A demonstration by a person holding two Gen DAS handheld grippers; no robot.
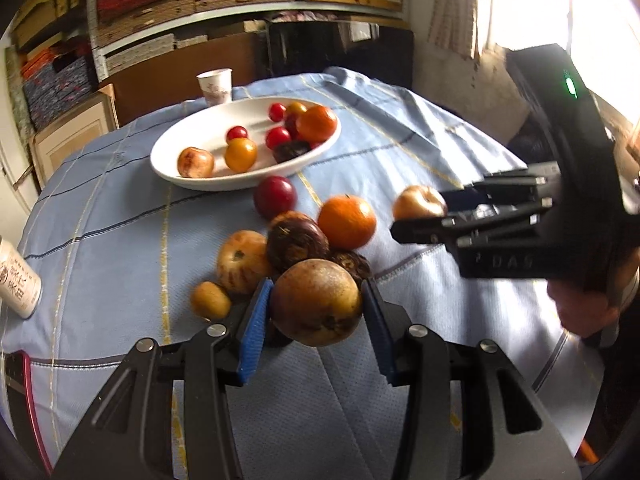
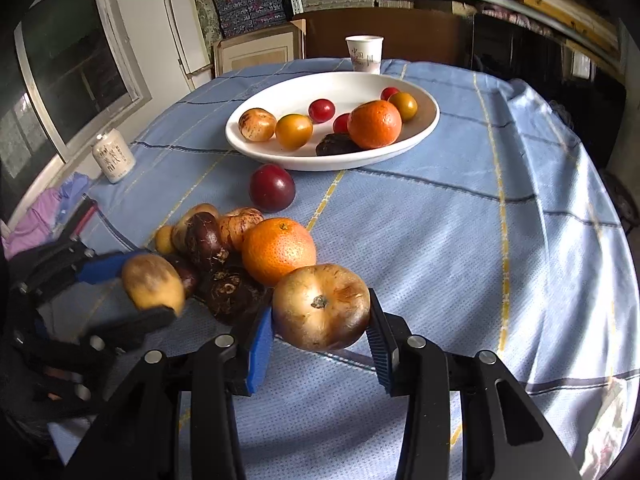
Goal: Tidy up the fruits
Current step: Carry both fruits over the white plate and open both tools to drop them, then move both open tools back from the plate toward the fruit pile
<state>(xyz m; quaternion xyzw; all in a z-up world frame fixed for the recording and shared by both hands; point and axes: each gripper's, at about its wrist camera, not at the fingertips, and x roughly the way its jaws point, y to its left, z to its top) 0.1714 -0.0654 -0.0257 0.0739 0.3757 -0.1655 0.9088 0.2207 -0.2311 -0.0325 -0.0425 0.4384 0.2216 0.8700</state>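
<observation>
- Printed white cylindrical can (image 1: 18,280): cut off by the left wrist view's edge.
- Dark wrinkled fruit (image 1: 352,262): mostly hidden behind gripped brown-yellow round fruit (image 1: 316,302).

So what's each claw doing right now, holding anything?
Left gripper: shut on a brownish-yellow fruit.
Right gripper: shut on a pale brown-blotched fruit.
</observation>
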